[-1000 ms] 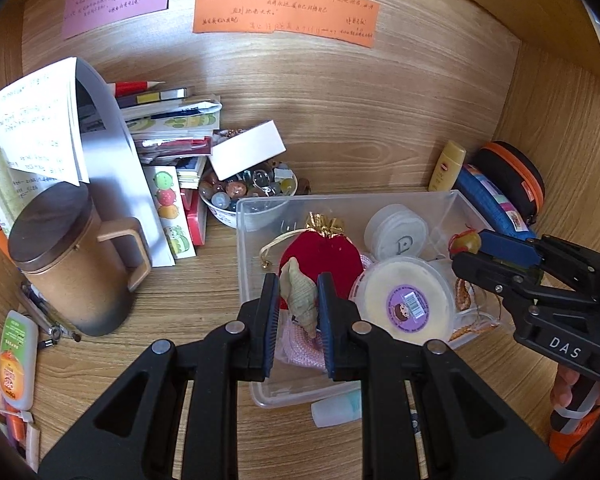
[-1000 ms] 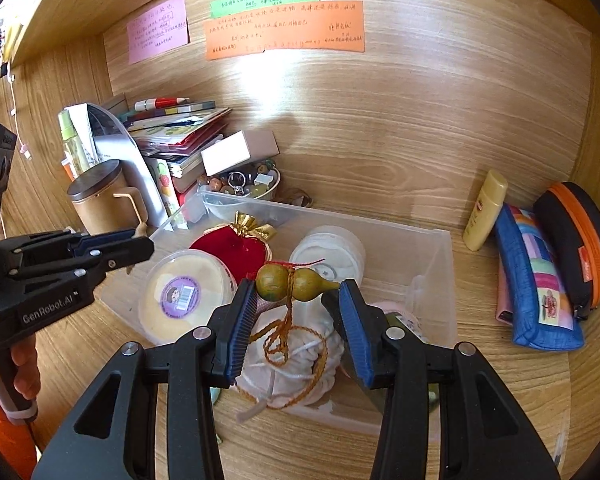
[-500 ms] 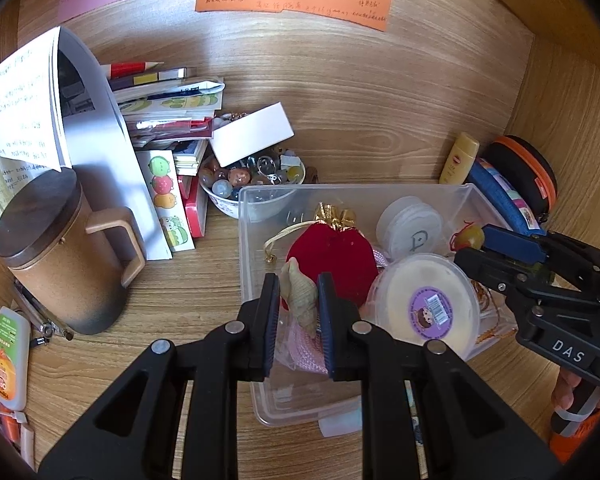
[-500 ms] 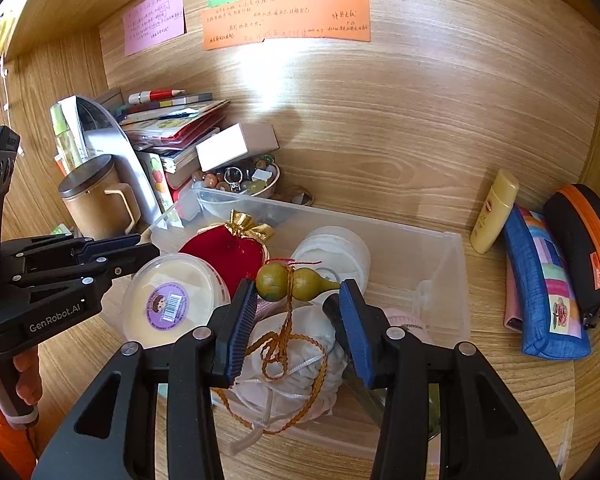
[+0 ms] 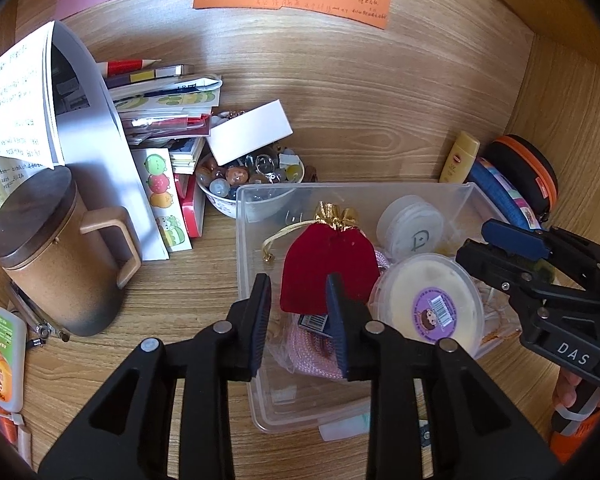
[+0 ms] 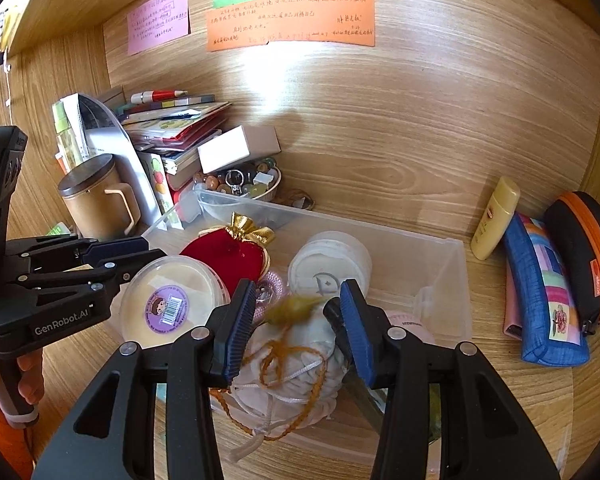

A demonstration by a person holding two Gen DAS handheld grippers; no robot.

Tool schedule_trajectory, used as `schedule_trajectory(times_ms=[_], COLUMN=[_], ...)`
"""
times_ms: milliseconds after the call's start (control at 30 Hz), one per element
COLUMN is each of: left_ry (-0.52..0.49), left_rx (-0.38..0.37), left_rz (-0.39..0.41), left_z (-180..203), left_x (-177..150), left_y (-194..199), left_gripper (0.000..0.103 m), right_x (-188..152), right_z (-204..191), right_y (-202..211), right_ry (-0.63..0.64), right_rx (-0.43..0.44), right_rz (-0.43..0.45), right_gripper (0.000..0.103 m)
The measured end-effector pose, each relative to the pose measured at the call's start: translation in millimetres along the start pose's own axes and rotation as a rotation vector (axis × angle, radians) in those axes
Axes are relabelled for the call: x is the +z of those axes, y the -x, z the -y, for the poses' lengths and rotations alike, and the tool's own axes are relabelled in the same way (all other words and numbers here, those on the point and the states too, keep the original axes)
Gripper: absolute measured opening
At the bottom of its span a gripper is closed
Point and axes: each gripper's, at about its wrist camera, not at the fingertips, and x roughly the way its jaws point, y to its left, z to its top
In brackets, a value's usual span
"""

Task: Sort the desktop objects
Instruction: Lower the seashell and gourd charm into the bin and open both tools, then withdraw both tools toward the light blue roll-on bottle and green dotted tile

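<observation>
Left hand-held gripper (image 5: 298, 320) just opening, empty, right hand-held gripper (image 6: 296, 324) opening, gourd charm (image 6: 294, 309) loose

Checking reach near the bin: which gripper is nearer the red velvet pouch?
Left. The left gripper hovers directly over the red velvet pouch, jaws open. The right gripper is further along the clear bin, over the white drawstring bag.

Left gripper (image 5: 298, 316) tilted down, jaws just opened, pads apart, nothing pinched between them. Right gripper (image 6: 296, 316) same downward tilt, jaws also just widened; a blurred small gourd charm (image 6: 294, 309) sits in the gap, clear of both pads. Each handle held from below; fingers (image 6: 30, 376) wrap the left one, with an orange sleeve (image 6: 0, 432) below.
</observation>
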Motion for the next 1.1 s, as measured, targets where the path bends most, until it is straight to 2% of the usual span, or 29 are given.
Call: schedule_trajectory(times_ms=[133,233,300,400,533,567,667,800,967,1100], left_ry=[-0.006,-0.006,-0.009,-0.016,-0.033,-0.037,-0.043,-0.054,-0.044,-0.026], left_rx=[0.001,0.002,0.006,0.024,0.031,0.036,0.052,0.072,0.101,0.079], left_rz=[0.008,0.021,0.033,0.059,0.093,0.106,0.138,0.157,0.160,0.143], left_z=[1.5,1.7,2.6,5.1,8.9,9.5,11.3,13.9,14.3,12.0], left_x=[0.4,0.9,1.3,1.6,1.0,0.2,-3.0,-7.8,-14.1,-20.1], left_y=[2.5,7.1,11.4,18.8,29.6,32.8,41.5,51.3,62.4,68.2], left_gripper=[0.030,0.036,0.043,0.054,0.057,0.059,0.073,0.077,0.090,0.094], right_x=[1.2,2.5,3.2,4.3,4.5,3.9,1.6,-3.1,-11.4,-19.4], right_z=[2.7,3.5,2.9,1.3,-4.0,-6.0,-10.6,-17.5,-22.3,-24.2], right_y=[4.5,9.5,12.5,19.2,28.8,32.5,40.0,46.6,58.9,68.4], right_ry=[-0.014,-0.020,-0.020,-0.018,-0.003,0.003,0.023,0.054,0.069,0.072], right_rx=[-0.010,-0.009,-0.021,-0.031,-0.052,-0.063,-0.079,-0.105,-0.110,-0.120], right_rz=[0.016,0.026,0.034,0.050,0.065,0.072,0.081,0.073,0.068,0.067], right_gripper=[0.052,0.058,0.067,0.069,0.083,0.084,0.085,0.092,0.093,0.093])
